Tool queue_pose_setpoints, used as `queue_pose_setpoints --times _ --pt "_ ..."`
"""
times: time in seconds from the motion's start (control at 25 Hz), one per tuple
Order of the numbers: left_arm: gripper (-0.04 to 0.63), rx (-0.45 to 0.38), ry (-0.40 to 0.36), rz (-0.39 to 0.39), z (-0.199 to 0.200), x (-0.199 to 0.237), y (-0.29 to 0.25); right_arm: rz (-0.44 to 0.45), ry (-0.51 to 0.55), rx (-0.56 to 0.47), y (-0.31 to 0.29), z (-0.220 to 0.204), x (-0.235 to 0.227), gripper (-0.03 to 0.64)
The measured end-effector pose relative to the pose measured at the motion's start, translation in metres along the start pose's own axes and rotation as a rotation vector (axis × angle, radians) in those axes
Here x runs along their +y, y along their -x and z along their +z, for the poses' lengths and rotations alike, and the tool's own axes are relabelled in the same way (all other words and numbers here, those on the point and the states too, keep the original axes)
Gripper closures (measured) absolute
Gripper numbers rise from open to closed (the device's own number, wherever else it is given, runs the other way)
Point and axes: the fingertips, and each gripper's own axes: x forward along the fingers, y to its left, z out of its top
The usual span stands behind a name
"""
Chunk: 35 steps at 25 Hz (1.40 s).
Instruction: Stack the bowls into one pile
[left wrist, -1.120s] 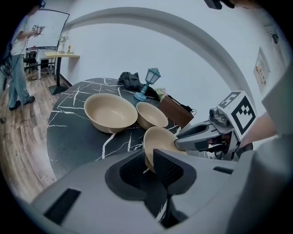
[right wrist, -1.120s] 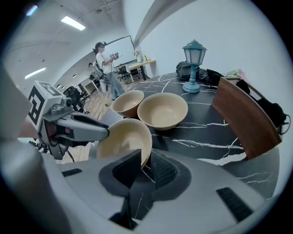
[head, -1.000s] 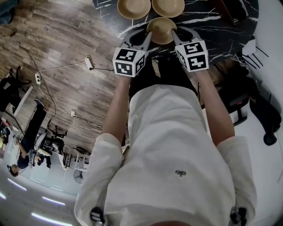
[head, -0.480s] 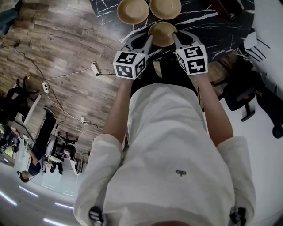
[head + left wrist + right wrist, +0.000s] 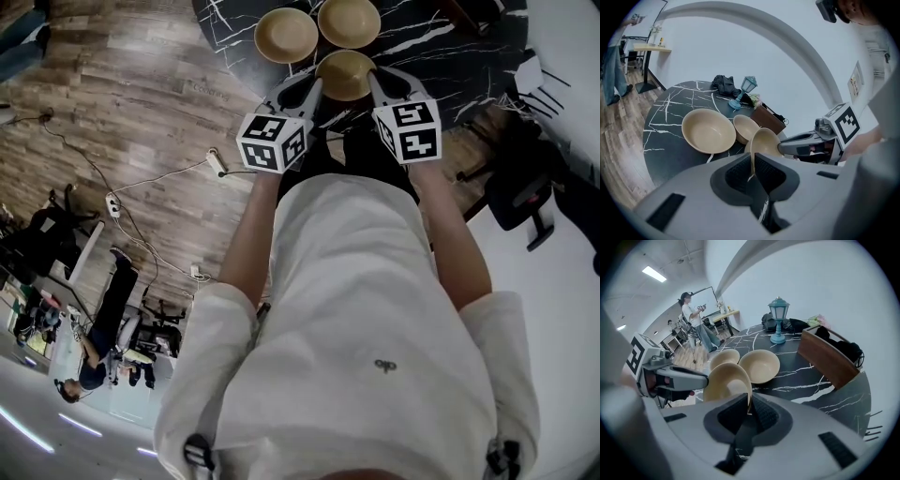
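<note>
1. My left gripper (image 5: 752,171) has its fingers almost shut. They pinch the thin rim of the near bowl (image 5: 345,73), on its left side.
2. Those fingers have just been closing, with the rim between them.
3. My right gripper (image 5: 749,411) does the same on the other side. Its fingers are almost shut and they pinch the right side of the same bowl's rim.
4. Those fingers have just been closing too, with the rim between them.
5. So both grippers hold one bowl. It is between their tips, at the near edge of the black table (image 5: 441,56).
6. In both gripper views the bowl looks tipped. I cannot tell if its bottom touches the table.
7. Two more bowls sit on the table just behind it, side by side. One is the far left bowl (image 5: 286,35) and one is the far right bowl (image 5: 349,21). Both are the right way up with nothing in them.
8. Farther back on the table stand a little blue lamp (image 5: 778,319) and a brown wooden box (image 5: 829,359).
9. A dark bag (image 5: 724,84) lies near the lamp.
</note>
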Motion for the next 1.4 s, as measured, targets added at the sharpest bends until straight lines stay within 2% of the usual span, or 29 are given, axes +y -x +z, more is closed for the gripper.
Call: queue_pose_setpoints --times 0.48,0.68,1.4 --pt "0.580 -0.050 -0.014 -0.033 0.037 0.018 0.033 -0.009 0.004 -0.088 0.004 0.047 0.026 0.600" --pt "0.583 -0.080 0.029 -0.033 0.052 0.032 0.041 -0.011 0.015 -0.108 -0.003 0.064 0.035 0.598" --pt "0.583 -0.131 0.069 0.000 0.080 0.088 0.051 0.013 0.078 -0.068 -0.041 0.092 0.064 0.574"
